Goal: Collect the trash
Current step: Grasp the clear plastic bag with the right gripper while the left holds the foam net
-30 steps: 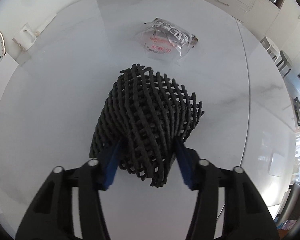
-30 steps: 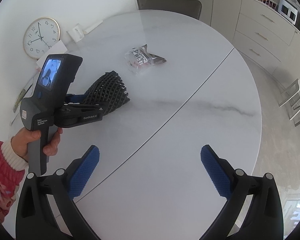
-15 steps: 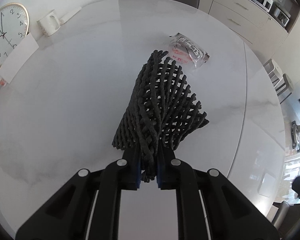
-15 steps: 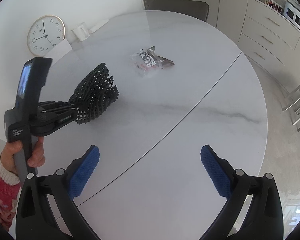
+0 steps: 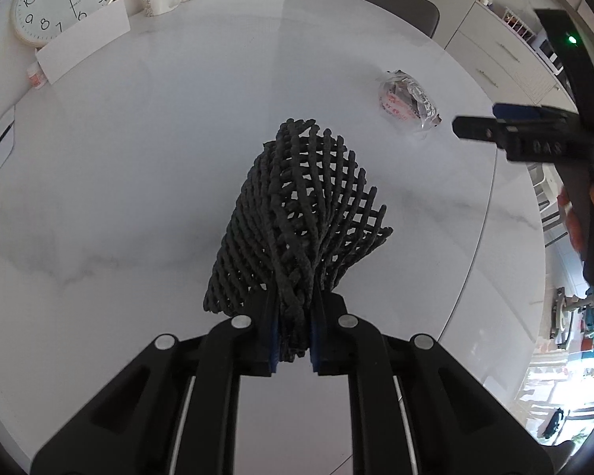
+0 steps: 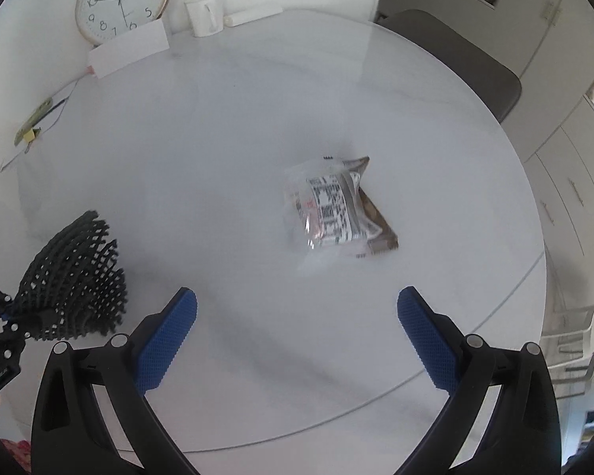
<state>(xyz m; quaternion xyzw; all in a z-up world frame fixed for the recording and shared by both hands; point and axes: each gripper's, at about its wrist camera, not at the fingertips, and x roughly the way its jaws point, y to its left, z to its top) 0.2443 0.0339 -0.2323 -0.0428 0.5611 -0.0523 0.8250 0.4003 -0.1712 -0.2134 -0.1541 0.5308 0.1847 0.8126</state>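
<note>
Pinching the black foam net (image 5: 297, 213) by its bunched end in my left gripper (image 5: 293, 336), jaws squeezed tight on it, so the mesh fans out clear of the table (image 5: 138, 158) & I can carry it w/o dragging. My right gripper (image 6: 297, 330) is spread wide w/ nothing between the pads, lined up toward the clear snack wrapper (image 6: 336, 209), which lies flat mid-table, just ahead, untouched. Probably that's next to grab.

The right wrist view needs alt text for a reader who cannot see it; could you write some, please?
The right gripper hangs open above a white round table, aimed at a crumpled clear plastic wrapper. At the left edge, the left gripper pinches a black foam net.
</note>
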